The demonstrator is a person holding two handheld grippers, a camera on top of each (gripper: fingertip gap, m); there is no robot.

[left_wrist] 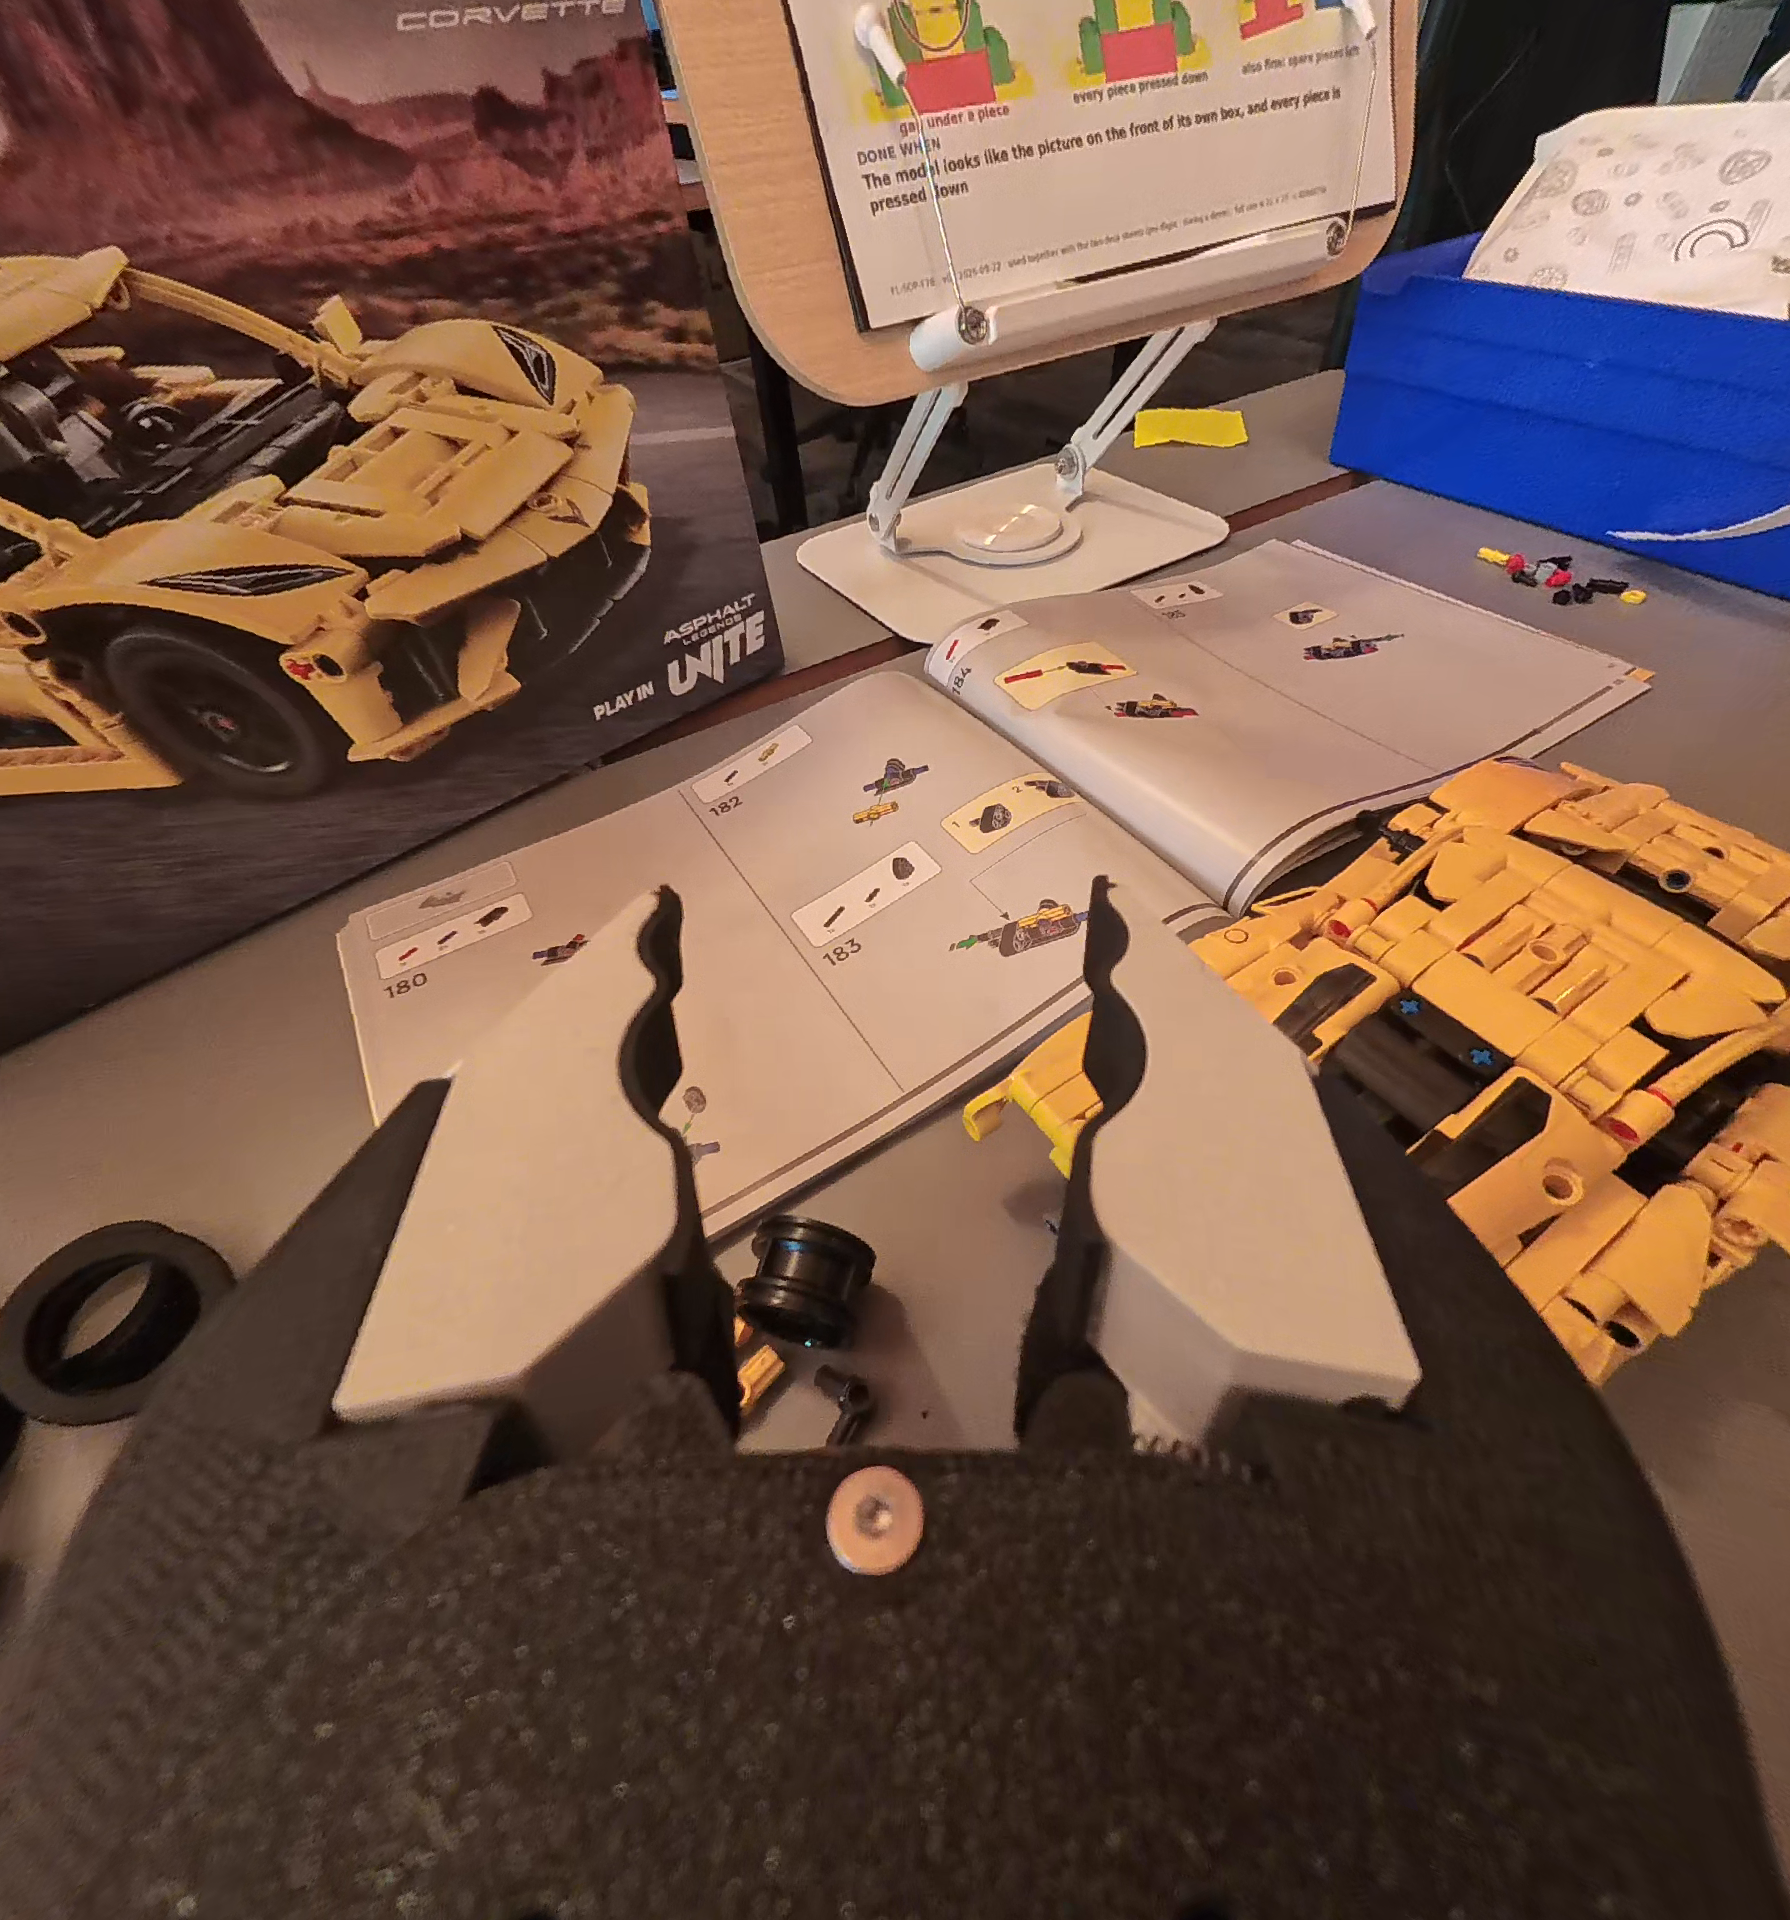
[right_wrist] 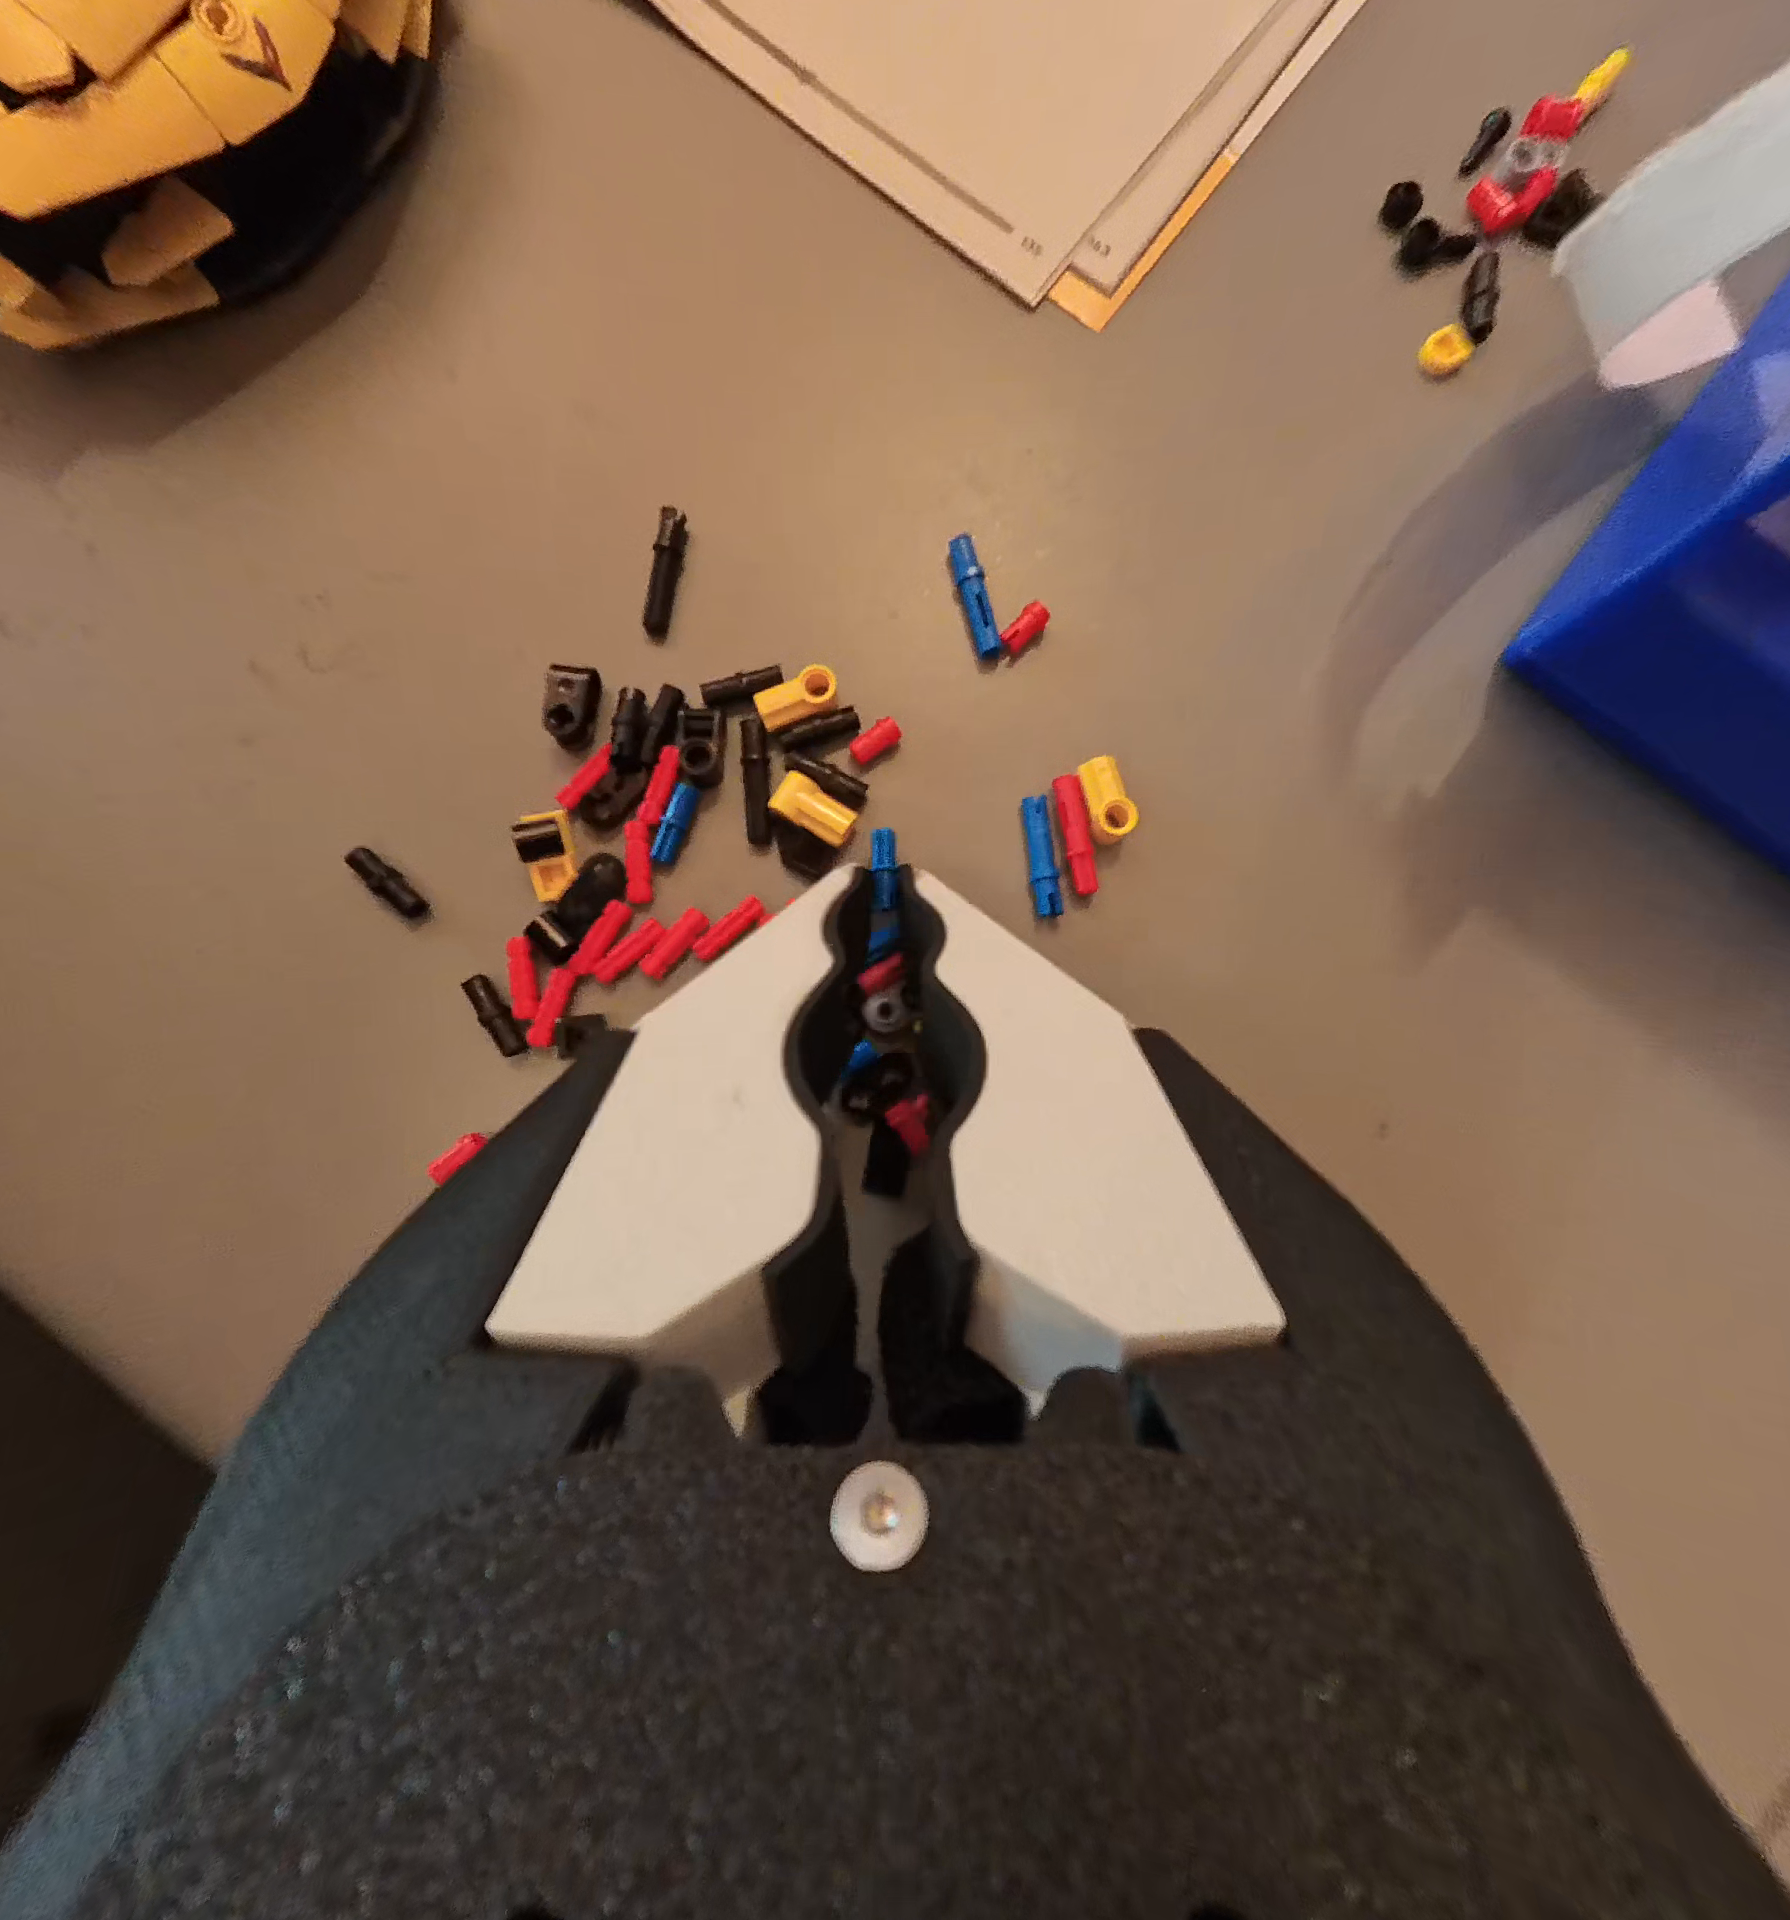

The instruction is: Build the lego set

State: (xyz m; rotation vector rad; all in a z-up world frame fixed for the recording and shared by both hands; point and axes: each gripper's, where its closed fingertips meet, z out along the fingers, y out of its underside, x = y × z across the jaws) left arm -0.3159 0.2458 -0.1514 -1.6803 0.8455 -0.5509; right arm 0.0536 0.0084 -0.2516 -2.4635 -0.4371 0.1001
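Note:
My right gripper [right_wrist: 883, 875] is shut on a blue pin [right_wrist: 882, 850]. The pin's end sticks out past the fingertips, right over a pile of loose red, black, blue and yellow pins and connectors [right_wrist: 683, 810] on the grey table. My left gripper [left_wrist: 886, 899] is open and empty, above the open instruction booklet [left_wrist: 766, 935]. The part-built yellow car [left_wrist: 1545, 1039] lies to its right on the booklet's edge, and also shows at the top left of the right wrist view [right_wrist: 143, 156]. A black wheel hub [left_wrist: 803, 1283] and small pieces lie between the left fingers' bases.
The set's box [left_wrist: 299, 416] stands at the back left, and a document stand [left_wrist: 1026, 520] behind the booklet. A blue bin [left_wrist: 1597, 416] sits at the back right, with a second small cluster of pieces [right_wrist: 1493, 197] beside it. A black tyre [left_wrist: 106, 1320] lies at the left. One gripper's finger ends stand about 45 cm off the other's. The black wheel hub [left_wrist: 803, 1283] lies some 9 cm from my left tips, 50 cm from my right tips.

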